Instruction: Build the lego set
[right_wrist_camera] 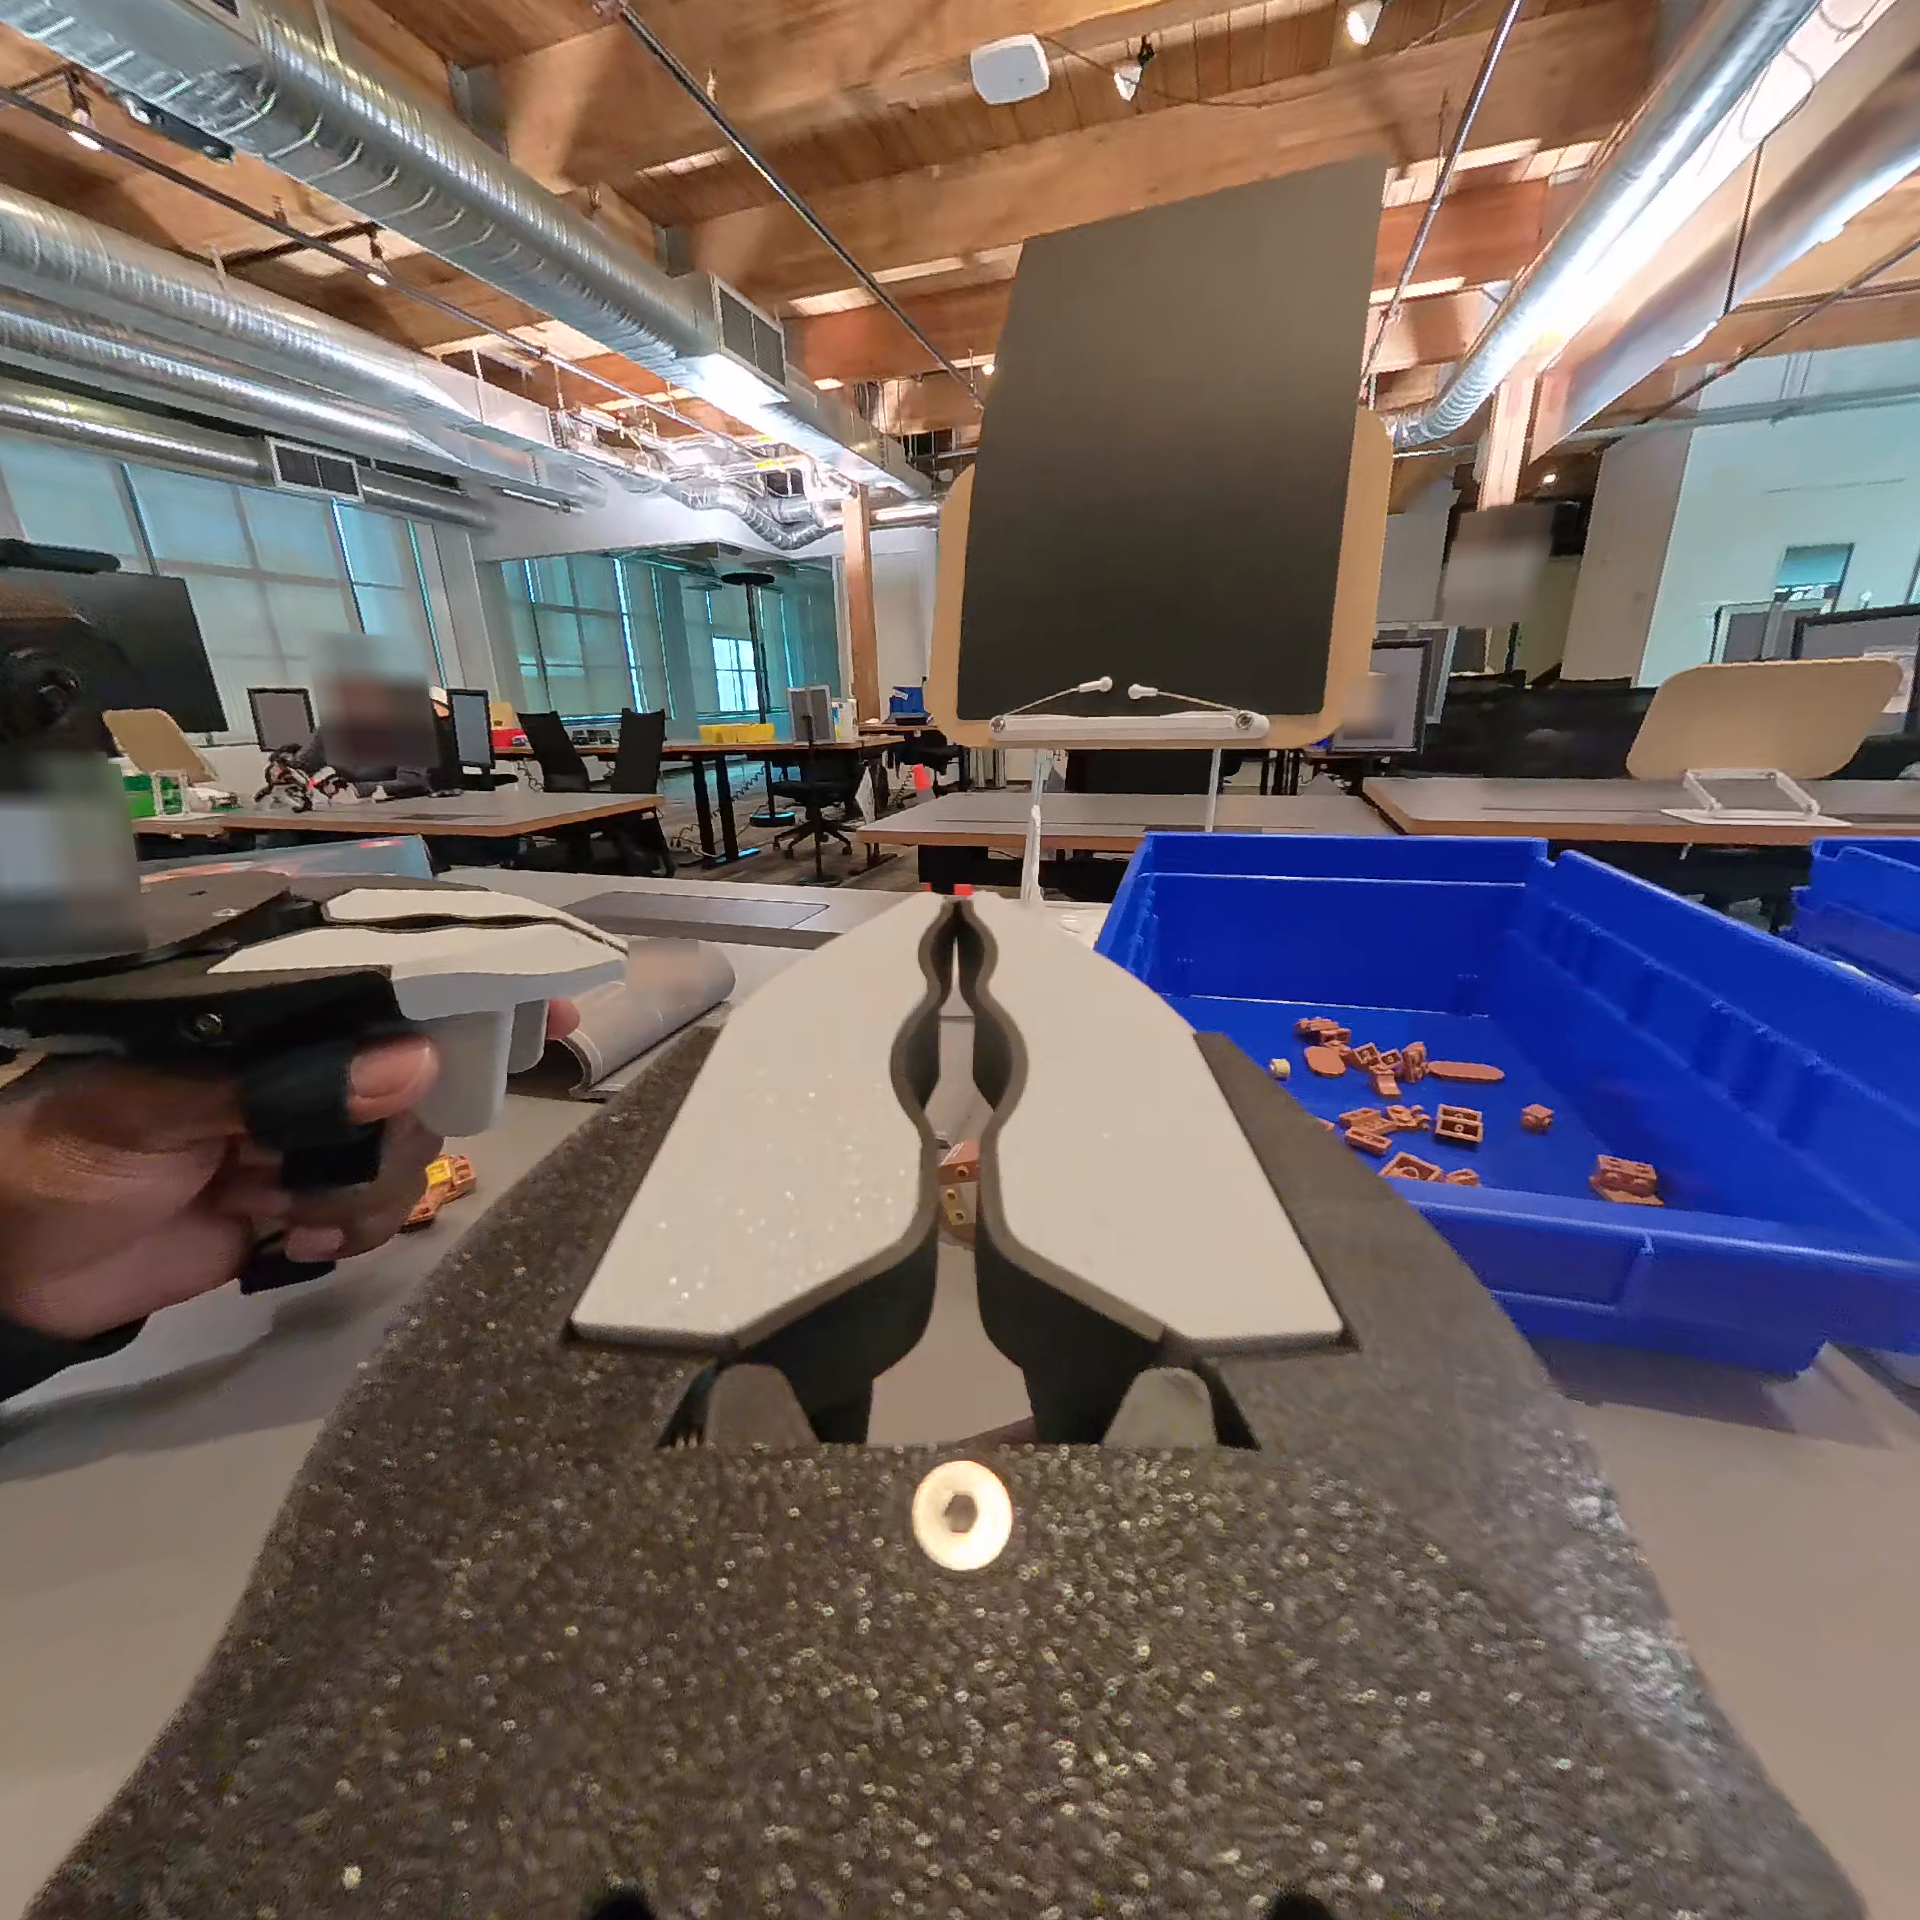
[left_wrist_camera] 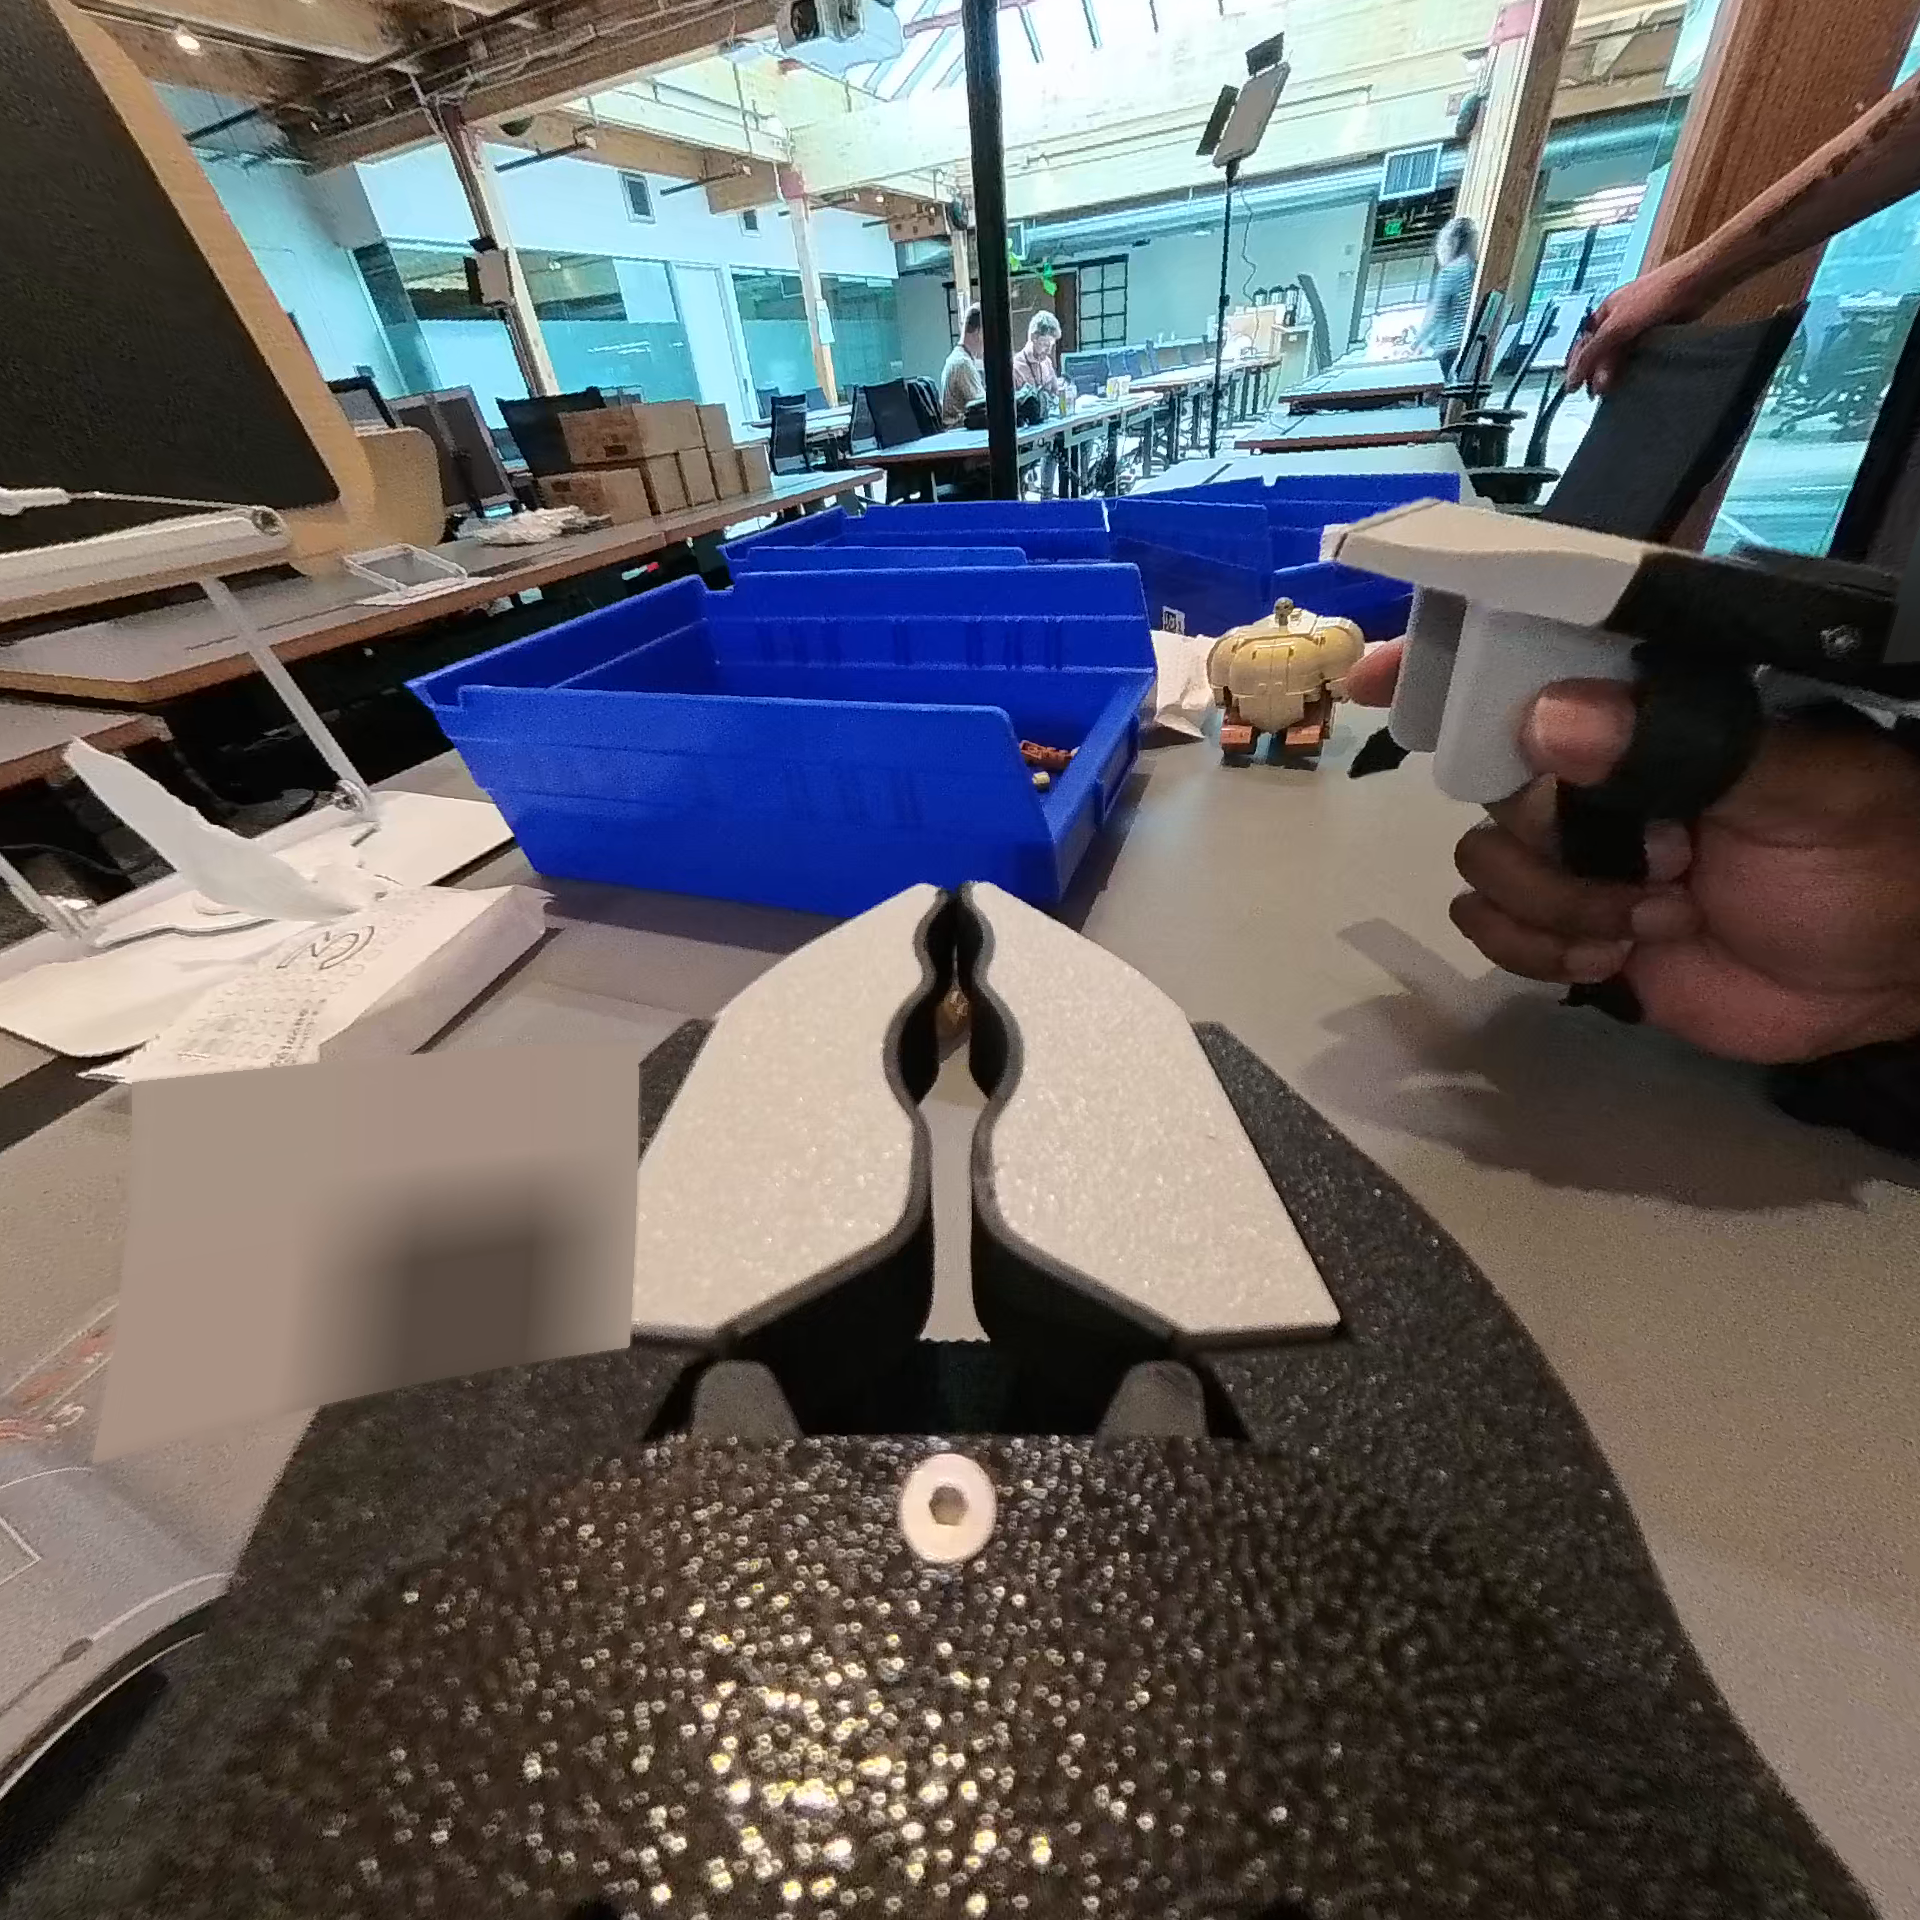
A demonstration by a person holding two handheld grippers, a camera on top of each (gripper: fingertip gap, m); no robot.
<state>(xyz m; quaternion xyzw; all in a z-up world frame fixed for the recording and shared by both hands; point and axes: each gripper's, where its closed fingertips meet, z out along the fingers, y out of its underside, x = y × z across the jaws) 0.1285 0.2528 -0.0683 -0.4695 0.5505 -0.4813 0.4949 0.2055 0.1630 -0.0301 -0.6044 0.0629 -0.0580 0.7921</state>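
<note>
On the left of the left wrist view, a white booklet (left_wrist_camera: 260, 997) lies on the grey worktop (left_wrist_camera: 1403, 1299) below a clear stand (left_wrist_camera: 291, 717) that carries a dark board (left_wrist_camera: 135, 312). In the middle, the left gripper (left_wrist_camera: 956, 900) has its jaws closed, tips meeting; through the wavy gap behind the tips a small tan piece (left_wrist_camera: 954, 1006) shows, and it cannot be told whether it is gripped or lies on the worktop below. Just beyond the tips stands a blue bin (left_wrist_camera: 790, 748) with a few small pieces in its right front corner. Right of the bin stands a tan and brown brick figure (left_wrist_camera: 1283, 675). At the far right a hand (left_wrist_camera: 1704, 894) holds the other gripper's handle.

In the right wrist view, the left gripper (right_wrist_camera: 613, 951) shows at the left edge, held by a hand (right_wrist_camera: 187, 1174), jaws together; small brown and yellow bricks (right_wrist_camera: 445, 1184) lie on the worktop under it. A curled booklet (right_wrist_camera: 644, 997) lies just beyond. In the middle, the right gripper (right_wrist_camera: 956, 906) has its jaws closed at the tips; brown bricks (right_wrist_camera: 958, 1179) show through the gap far behind the tips, below the fingers. To the right the blue bin (right_wrist_camera: 1558, 1278) holds scattered brown bricks (right_wrist_camera: 1434, 1122). The dark board (right_wrist_camera: 1174, 457) stands behind.
</note>
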